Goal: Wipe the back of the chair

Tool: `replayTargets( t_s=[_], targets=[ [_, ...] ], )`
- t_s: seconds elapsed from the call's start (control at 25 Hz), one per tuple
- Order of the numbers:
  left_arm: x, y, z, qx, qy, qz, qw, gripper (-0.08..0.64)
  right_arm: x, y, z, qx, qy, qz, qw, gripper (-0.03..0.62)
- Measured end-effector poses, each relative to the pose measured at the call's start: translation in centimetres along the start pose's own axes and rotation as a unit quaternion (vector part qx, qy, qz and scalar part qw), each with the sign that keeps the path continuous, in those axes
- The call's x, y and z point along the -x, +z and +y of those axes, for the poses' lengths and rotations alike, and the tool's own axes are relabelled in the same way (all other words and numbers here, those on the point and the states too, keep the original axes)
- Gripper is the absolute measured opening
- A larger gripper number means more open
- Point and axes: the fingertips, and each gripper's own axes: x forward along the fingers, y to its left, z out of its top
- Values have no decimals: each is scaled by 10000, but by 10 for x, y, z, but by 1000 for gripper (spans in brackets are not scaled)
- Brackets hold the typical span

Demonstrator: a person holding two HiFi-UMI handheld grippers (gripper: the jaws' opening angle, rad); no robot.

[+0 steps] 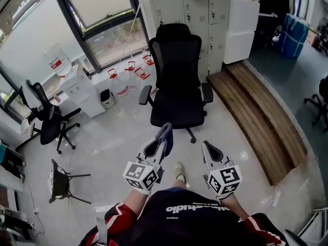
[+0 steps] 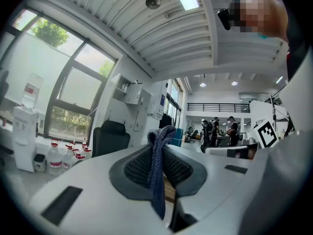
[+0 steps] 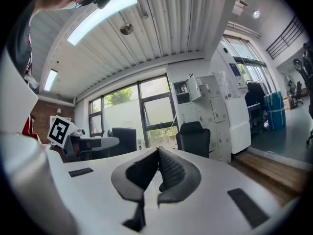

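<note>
**Item:** black mesh-backed office chair (image 1: pixel 177 70). Stands on castors on the pale floor with its seat toward the person, well apart from both claws. Its rear face is turned to the grey lockers (image 1: pixel 197 9) behind it.

**Left claw** (image 1: pixel 160 143): closed on a blue-grey woven cloth (image 2: pixel 157 168), pinched by a thin fold with its ends showing past the pads.

**Right claw** (image 3: pixel 157 166): closed, with nothing between its pads.

**Hazards (judged):**
- The castored chair may roll or swivel under wiping pressure unless the free claw steadies it.
- The thinly pinched cloth could drag loose on the mesh.
- Stepping round the chair risks knocking the jugs.

**Containers:**
- Clear plastic water jugs with red caps (image 1: pixel 121 83), on the floor just beside the chair on its window side; fill level not discernible.
- Large clear bottle (image 1: pixel 57 60) atop the white water dispenser (image 1: pixel 82 91), farther that way; contents unclear.
- Lockers shut.
</note>
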Motion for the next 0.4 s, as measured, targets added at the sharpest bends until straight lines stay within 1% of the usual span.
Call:
replayTargets(
  t_s=[0.04,0.2,0.4],
  targets=[
    [3,-1,-3,-23,-33,14,10000,60,4,-1,2,-8,-17,-10,10000,12],
    [6,-3,-7,150,-105,4,9998,60,14,-1,4,-41,-101,-58,9999,11],
    [7,-8,-14,96,-143,37,9998,60,25,-2,5,-49,-157,-92,9998,11]
  ],
)
